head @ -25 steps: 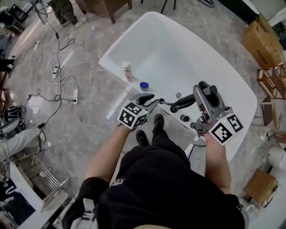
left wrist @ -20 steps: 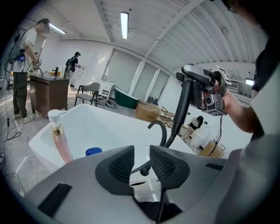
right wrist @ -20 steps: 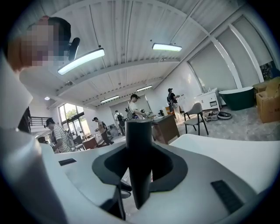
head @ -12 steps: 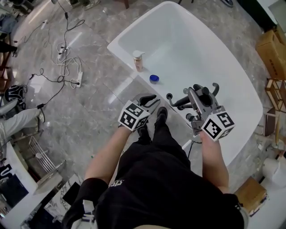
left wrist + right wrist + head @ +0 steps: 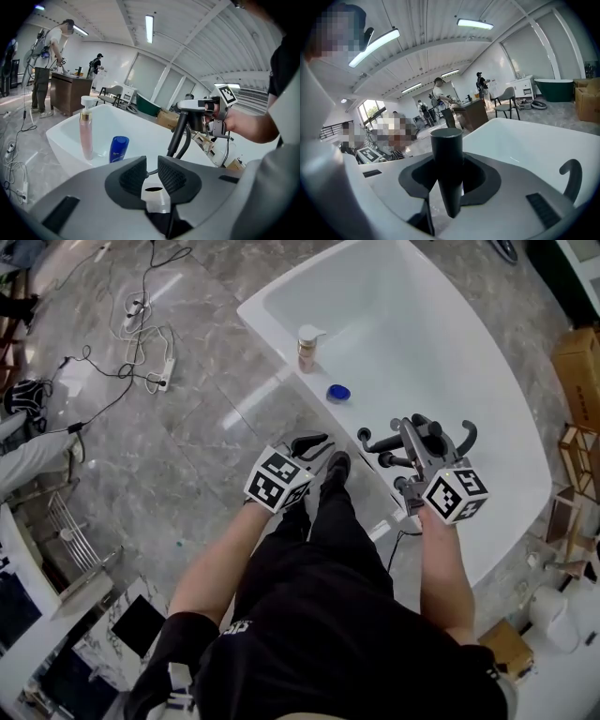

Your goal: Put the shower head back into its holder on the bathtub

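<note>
We are pinching the black stick-shaped shower head [image 5: 446,150] in the right gripper [image 5: 448,165], whose jaws are pressing on either side of the stem just under its blunt top end. To do this step well, we are judging that the pinch needs to stay firm and the stem steady. The narrow lower end should be coming down over the holder squarely rather than at a slant. We should be letting go only once the fitting is carrying the weight (the holder itself we cannot pick out for certain among the small black fittings on the rim). The curved black spout [image 5: 572,180] is standing just to the right of this gripper, so the descent needs to be keeping clear of it. The left gripper [image 5: 151,174] is hanging alongside, its jaws closing to a narrow gap with nothing between the pads; it is best kept out of the way.

The shower head is hanging in the air above the near rim of the white bathtub [image 5: 272,329], not seated in anything. Its long axis is running close to upright and leaning a little. The flat wide end is pointing up, just above the jaws, and the tapering end is pointing down toward the rim.
</note>
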`<state>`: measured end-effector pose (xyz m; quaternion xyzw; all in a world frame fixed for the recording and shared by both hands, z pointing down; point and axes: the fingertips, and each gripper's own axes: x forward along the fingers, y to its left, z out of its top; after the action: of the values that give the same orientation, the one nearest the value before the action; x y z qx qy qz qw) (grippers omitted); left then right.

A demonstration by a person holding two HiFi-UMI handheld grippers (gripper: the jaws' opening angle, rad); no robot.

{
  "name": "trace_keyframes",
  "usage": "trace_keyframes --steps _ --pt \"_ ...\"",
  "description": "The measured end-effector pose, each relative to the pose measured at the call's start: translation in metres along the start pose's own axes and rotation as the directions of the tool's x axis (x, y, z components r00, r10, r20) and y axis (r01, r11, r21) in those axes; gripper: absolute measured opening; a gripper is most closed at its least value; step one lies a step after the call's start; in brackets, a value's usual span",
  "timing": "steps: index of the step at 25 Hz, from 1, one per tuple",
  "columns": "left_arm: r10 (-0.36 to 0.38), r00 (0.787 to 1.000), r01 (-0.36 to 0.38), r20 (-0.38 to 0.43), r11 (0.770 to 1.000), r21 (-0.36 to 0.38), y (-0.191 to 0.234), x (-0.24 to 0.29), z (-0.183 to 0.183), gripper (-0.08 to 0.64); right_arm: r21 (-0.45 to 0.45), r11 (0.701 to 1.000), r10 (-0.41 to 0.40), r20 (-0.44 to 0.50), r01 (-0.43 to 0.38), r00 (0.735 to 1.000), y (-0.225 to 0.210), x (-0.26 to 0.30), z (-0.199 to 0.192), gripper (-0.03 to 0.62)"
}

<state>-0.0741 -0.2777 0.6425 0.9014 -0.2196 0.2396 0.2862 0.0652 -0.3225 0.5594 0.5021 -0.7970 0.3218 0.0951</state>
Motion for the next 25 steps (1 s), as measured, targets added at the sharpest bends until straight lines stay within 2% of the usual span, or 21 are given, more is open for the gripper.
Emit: trace_keyframes --steps 4,10,25 --pt "0.009 1.0 -0.01 -0.011 1.0 -0.013 0.006 0.002 -0.016 0.084 0.001 1.0 -0.023 -0.027 0.023 0.999 -0.01 0.01 -0.021 0.127" --pt "0.032 0.999 -0.032 0.014 0.998 -0.047 0.009 0.008 -0.023 0.078 -0.007 0.998 -0.06 -0.044 0.06 0.997 -0.032 0.017 -0.043 0.127" --pt "0.068 0.996 -0.072 -0.059 0.994 -0.076 0.041 0.029 -0.044 0.074 -0.029 0.996 -0.087 -0.155 0.083 0.984 -0.068 0.063 -0.093 0.13"
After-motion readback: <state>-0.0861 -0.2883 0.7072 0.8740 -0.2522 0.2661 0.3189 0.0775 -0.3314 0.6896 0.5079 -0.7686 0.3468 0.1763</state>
